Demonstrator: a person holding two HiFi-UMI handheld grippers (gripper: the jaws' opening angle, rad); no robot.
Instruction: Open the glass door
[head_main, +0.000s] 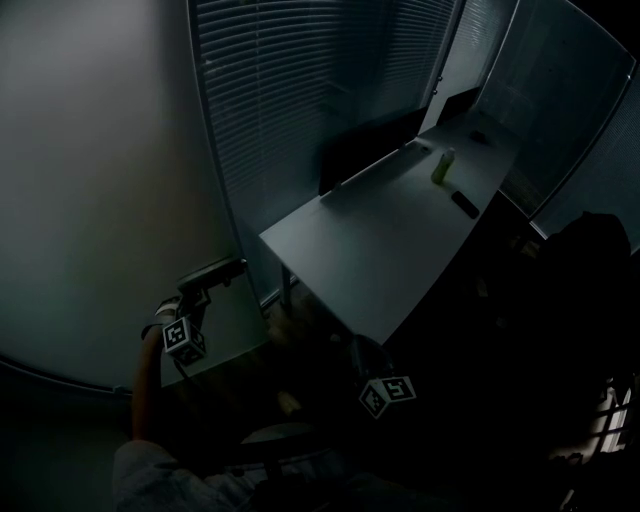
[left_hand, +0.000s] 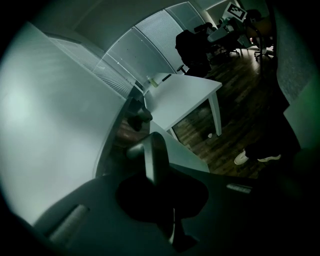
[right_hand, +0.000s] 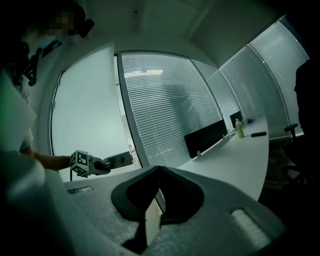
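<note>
The glass door (head_main: 100, 180) is the pale frosted pane filling everything left of my left jaws. Its near edge sits right at their tips, beside the dark frame post (head_main: 214, 150). My left gripper (head_main: 236, 265) has its jaws fully together with nothing between them. Whether the tips actually touch the glass I cannot tell in this gloom.

I judge that I am working the door at that edge with the closed tips. To do it well, I want the tips flat against the edge, pressing steadily along the door's own travel rather than poking, since shut tips could skid off smooth glass.

My right gripper (right_hand: 158, 175) hangs well apart, to the right of the left jaws, and its own jaws also read as together and empty. It should stay out of the doorway and off the corner of the bench (head_main: 380, 250), which lies just beyond the post.
</note>
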